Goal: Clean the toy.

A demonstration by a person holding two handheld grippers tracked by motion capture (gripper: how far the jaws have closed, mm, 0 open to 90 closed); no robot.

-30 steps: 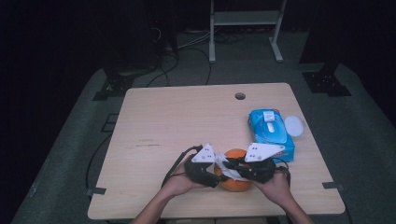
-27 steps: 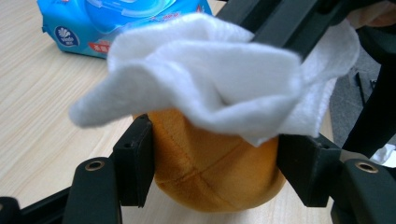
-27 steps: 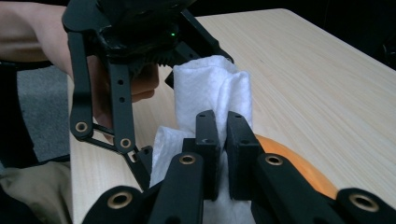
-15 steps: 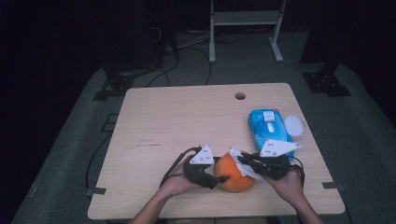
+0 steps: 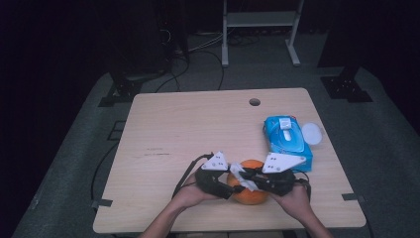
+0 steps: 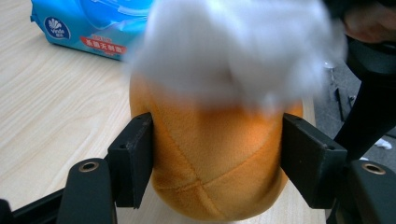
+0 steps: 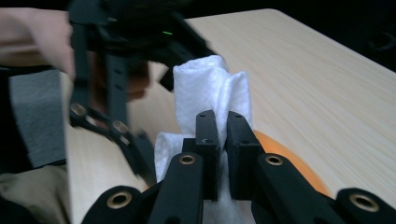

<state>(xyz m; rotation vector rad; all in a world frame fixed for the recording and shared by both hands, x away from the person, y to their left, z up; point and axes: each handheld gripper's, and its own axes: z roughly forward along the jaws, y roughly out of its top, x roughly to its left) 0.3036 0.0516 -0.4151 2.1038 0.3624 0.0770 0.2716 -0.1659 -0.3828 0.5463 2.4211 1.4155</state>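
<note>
The left gripper (image 6: 217, 154) was clamped on a round orange plush ball (image 6: 219, 163), one black jaw pressed to each flank, at the near edge of the pale wooden table (image 5: 188, 129). The right gripper (image 7: 222, 140), jaws pinched together on a crumpled white paper tissue (image 7: 210, 88), held that tissue against the ball's top; in the left gripper view the tissue (image 6: 233, 46) appeared as a blurred white mass covering the ball's upper part.

Seen from the high view, the left gripper (image 5: 225, 186) gripped the ball (image 5: 250, 193) from its left side, while the right gripper (image 5: 247, 179) reached in from the right, with the tissue (image 5: 242, 174) lying over the ball. A person's hands held both tools from the near side.

Just beyond the right gripper, toward the table's right edge, lay a blue plastic pack of wet wipes (image 5: 287, 139), with a round white lid (image 5: 311, 133) touching its right side. A small round cable hole (image 5: 254, 102) sat near the table's far edge
</note>
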